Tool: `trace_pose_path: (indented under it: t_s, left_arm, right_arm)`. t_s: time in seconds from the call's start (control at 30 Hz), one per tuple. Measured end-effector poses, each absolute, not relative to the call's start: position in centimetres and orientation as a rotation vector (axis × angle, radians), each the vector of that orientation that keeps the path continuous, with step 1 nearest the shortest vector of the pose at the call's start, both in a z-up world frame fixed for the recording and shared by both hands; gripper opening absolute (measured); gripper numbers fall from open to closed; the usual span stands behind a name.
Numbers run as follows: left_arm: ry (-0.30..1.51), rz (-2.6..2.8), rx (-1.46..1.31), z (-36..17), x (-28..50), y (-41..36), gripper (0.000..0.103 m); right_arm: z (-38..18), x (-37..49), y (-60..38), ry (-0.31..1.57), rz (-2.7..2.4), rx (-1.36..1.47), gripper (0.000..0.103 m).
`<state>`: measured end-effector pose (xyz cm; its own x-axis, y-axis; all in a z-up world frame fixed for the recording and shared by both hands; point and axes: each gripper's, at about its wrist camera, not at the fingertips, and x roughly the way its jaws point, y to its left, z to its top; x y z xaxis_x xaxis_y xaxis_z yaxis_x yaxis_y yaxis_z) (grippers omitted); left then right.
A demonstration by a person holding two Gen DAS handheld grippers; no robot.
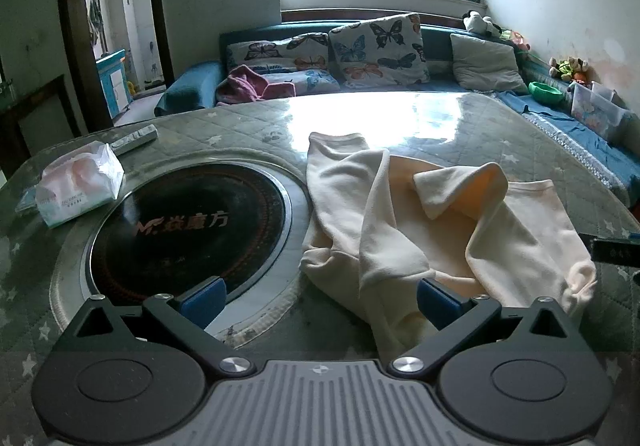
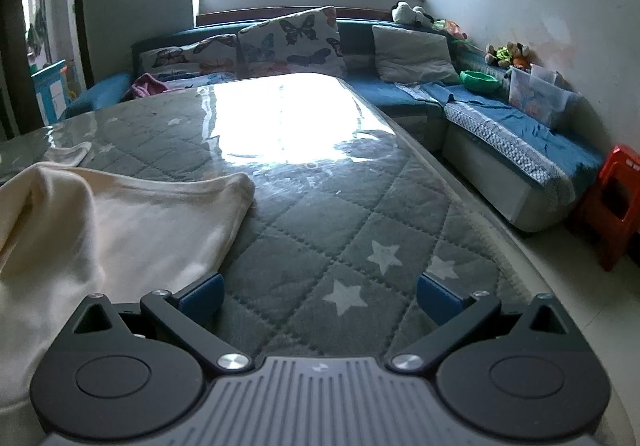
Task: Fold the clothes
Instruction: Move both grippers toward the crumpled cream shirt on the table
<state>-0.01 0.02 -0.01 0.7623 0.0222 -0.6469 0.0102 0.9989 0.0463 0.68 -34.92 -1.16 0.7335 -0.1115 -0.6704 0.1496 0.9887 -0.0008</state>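
Note:
A cream garment (image 1: 400, 222) lies crumpled on the quilted grey table cover (image 1: 520, 134), right of a round black cooktop (image 1: 188, 226). My left gripper (image 1: 320, 300) is open and empty, low over the table at the garment's near edge; its right finger (image 1: 436, 300) is over the cloth. In the right wrist view the same garment (image 2: 100, 230) lies at the left. My right gripper (image 2: 320, 298) is open and empty over bare table cover (image 2: 320, 230), its left finger (image 2: 202, 298) just beside the garment's edge.
A tissue pack (image 1: 76, 182) and a remote (image 1: 134, 138) lie at the table's left. A blue corner sofa (image 2: 500, 118) with butterfly pillows (image 1: 376, 46) runs behind and right of the table. A red stool (image 2: 612, 202) stands on the floor at the right.

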Motion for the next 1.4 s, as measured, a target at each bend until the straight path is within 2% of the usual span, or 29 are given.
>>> trace_pose_path:
  t_s: [0.17,0.47,1.4]
  left_arm:
    - [0.712,0.005,0.042,-0.1,-0.1,0.2,0.103]
    - [0.714,-0.021,0.036,-0.2,-0.7,0.2,0.103]
    - [0.705,-0.075,0.043,-0.1,-3.9,-0.8,0.103]
  right_arm:
    - [0.0,-1.0,-34.7,0.645,-0.116,0.031,0.103]
    - [4.3,-5.8,-33.9,0.610,-0.024,-0.013,0.103]
    - [4.8,-11.2,-28.4,0.654,0.072,-0.072,0.103]
